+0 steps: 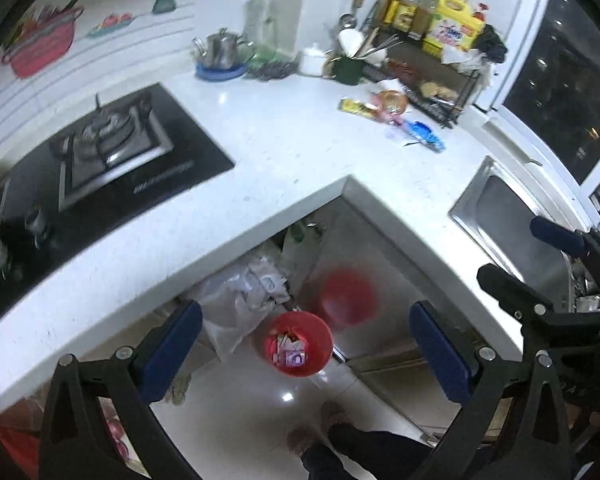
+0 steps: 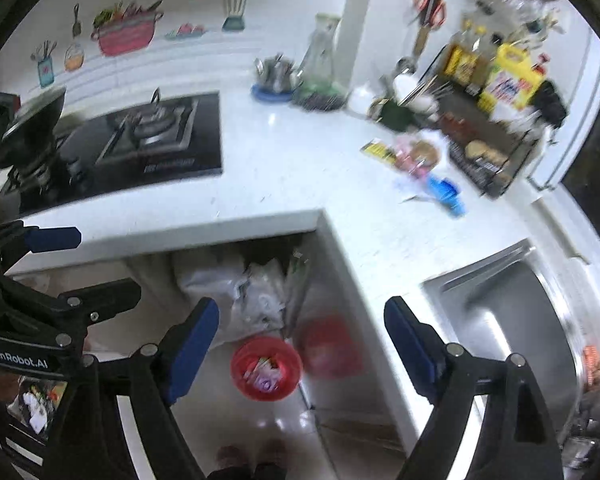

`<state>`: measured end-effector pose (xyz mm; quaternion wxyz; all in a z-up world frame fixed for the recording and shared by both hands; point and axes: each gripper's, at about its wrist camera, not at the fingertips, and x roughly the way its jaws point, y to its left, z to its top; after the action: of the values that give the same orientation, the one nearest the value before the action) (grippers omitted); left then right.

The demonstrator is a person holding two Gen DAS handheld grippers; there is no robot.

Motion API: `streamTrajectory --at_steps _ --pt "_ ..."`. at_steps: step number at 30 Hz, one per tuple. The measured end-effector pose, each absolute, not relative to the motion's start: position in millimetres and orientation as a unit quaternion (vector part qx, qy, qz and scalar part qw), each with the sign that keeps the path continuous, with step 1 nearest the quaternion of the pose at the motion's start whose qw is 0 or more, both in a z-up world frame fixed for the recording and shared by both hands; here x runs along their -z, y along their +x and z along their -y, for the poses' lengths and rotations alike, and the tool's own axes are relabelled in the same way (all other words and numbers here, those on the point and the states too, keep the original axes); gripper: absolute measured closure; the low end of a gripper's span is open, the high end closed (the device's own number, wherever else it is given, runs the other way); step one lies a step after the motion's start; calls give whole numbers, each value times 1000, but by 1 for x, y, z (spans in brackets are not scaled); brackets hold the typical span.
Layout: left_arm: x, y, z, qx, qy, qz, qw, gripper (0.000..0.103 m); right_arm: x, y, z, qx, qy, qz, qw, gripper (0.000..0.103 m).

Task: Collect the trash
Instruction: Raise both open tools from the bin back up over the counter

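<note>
A red bin (image 1: 299,343) with wrappers inside stands on the floor below the counter corner; it also shows in the right wrist view (image 2: 266,368). Trash lies on the white counter near the dish rack: a yellow wrapper (image 1: 356,107), a pink and brown packet (image 1: 392,104) and a blue wrapper (image 1: 426,134). The same pieces show in the right wrist view: the yellow wrapper (image 2: 378,151), the packet (image 2: 418,156), the blue wrapper (image 2: 446,194). My left gripper (image 1: 306,352) is open and empty, high above the bin. My right gripper (image 2: 302,344) is open and empty too.
A black gas hob (image 1: 100,160) sits at the left of the L-shaped counter (image 1: 284,148). A steel sink (image 1: 508,220) is at the right. A dish rack with bottles (image 1: 440,52) and a kettle (image 1: 220,48) stand at the back. Plastic bags (image 1: 248,292) lie under the counter.
</note>
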<state>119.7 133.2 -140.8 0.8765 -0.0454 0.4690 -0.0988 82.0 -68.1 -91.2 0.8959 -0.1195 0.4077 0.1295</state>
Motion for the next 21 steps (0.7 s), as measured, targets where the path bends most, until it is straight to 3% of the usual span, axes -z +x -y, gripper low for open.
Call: streamTrajectory --at_steps 21 --pt "80 230 -36 178 31 -420 889 0 38 143 133 -48 -81 -358 929 19"
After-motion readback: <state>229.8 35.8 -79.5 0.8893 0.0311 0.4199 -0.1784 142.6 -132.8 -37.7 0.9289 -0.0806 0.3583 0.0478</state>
